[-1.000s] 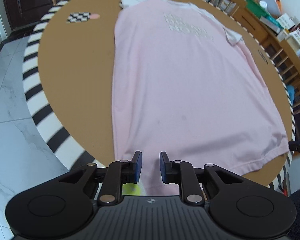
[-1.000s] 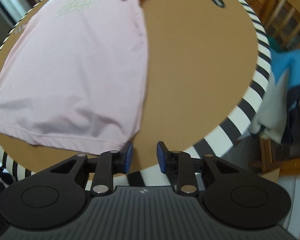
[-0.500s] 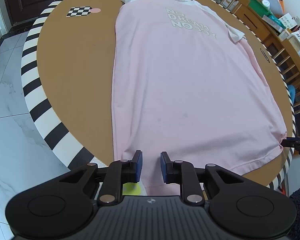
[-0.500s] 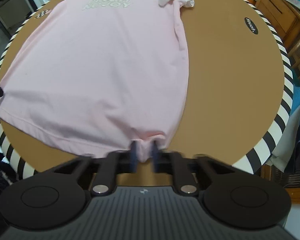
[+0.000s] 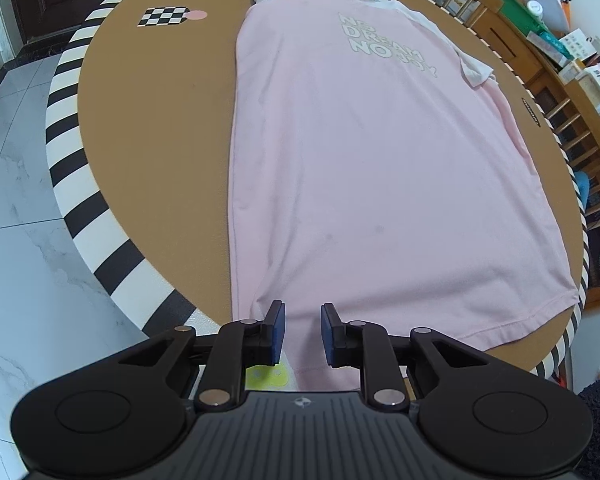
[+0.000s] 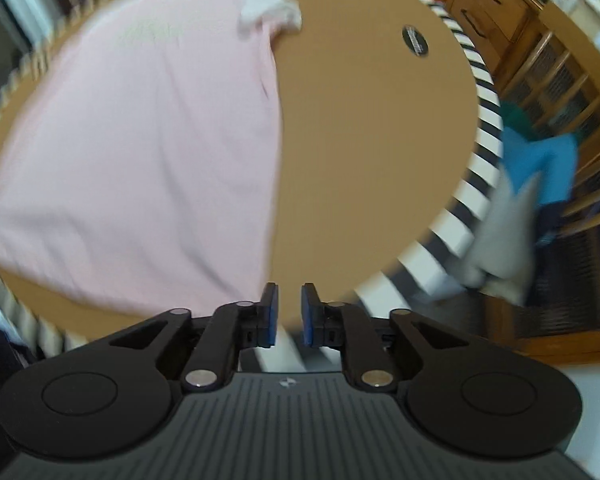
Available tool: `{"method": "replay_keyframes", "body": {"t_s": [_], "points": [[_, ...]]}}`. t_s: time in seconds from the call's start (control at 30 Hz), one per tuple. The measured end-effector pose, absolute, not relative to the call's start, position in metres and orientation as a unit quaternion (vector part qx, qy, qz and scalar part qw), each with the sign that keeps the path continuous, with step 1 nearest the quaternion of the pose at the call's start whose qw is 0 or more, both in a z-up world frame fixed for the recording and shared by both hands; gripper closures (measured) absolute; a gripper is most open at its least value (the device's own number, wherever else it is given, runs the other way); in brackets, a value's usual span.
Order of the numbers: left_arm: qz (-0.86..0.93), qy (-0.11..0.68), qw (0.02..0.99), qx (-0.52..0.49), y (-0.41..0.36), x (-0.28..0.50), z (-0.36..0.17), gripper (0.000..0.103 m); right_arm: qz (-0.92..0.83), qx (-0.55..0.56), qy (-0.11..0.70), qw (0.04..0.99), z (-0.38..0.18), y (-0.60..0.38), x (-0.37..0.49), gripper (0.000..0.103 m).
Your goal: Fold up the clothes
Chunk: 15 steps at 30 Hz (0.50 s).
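A pink T-shirt with white sleeves and white lettering lies flat on the round brown table, its hem towards me. My left gripper hangs over the hem's left corner. Its jaws stand a little apart, the cloth shows in the gap, and the pads do not press on it. In the blurred right wrist view the shirt fills the left half of the table. My right gripper is just right of the hem's right corner; its jaws are opening, with nothing between them.
The table has a black-and-white striped rim. A checkered sticker lies at the far left and a black oval label at the far right. Blue and grey clothes hang over a chair on the right. Wooden chairs and a cabinet ring the far side.
Half a second ago the right gripper was shut on the hem's right corner; it has let go, and now stands just right of the shirt. The left gripper has stayed put.
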<state>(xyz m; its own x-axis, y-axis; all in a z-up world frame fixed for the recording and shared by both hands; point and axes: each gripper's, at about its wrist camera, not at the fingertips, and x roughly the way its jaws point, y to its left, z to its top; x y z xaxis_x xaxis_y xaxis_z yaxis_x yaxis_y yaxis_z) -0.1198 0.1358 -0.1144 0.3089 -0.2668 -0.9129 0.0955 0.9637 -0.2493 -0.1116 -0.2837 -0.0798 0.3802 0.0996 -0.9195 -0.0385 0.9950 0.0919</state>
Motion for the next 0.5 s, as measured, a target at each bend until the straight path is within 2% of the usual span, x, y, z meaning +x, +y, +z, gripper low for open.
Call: {"method": "replay_keyframes", "body": {"t_s": [0.07, 0.23, 0.3, 0.37, 0.4, 0.47, 0.5], "points": [[-0.111, 0.579, 0.804, -0.075, 0.138, -0.12, -0.114, 0.082, 0.064, 0.016, 0.546, 0.835, -0.088, -0.267, -0.103, 0.073], [-0.107, 0.583, 0.803, -0.072, 0.139, -0.121, -0.113, 0.081, 0.094, -0.004, 0.587, 0.804, -0.119, -0.249, -0.092, 0.083], [-0.103, 0.586, 0.801, -0.073, 0.141, -0.12, -0.11, 0.081, 0.084, -0.018, 0.602, 0.794, -0.117, -0.254, -0.09, 0.082], [-0.101, 0.579, 0.805, -0.08, 0.145, -0.114, -0.102, 0.075, 0.083, -0.011, 0.586, 0.806, -0.102, -0.265, -0.082, 0.081], [-0.1, 0.564, 0.815, -0.083, 0.148, -0.107, -0.094, 0.072, 0.082, -0.001, 0.569, 0.818, -0.09, -0.273, -0.072, 0.078], [-0.092, 0.529, 0.839, -0.091, 0.154, -0.088, -0.078, 0.06, 0.073, 0.027, 0.516, 0.853, -0.064, -0.292, -0.047, 0.074], [-0.082, 0.515, 0.848, -0.096, 0.156, -0.074, -0.072, 0.058, 0.07, 0.045, 0.492, 0.867, -0.056, -0.301, -0.03, 0.069]]}}
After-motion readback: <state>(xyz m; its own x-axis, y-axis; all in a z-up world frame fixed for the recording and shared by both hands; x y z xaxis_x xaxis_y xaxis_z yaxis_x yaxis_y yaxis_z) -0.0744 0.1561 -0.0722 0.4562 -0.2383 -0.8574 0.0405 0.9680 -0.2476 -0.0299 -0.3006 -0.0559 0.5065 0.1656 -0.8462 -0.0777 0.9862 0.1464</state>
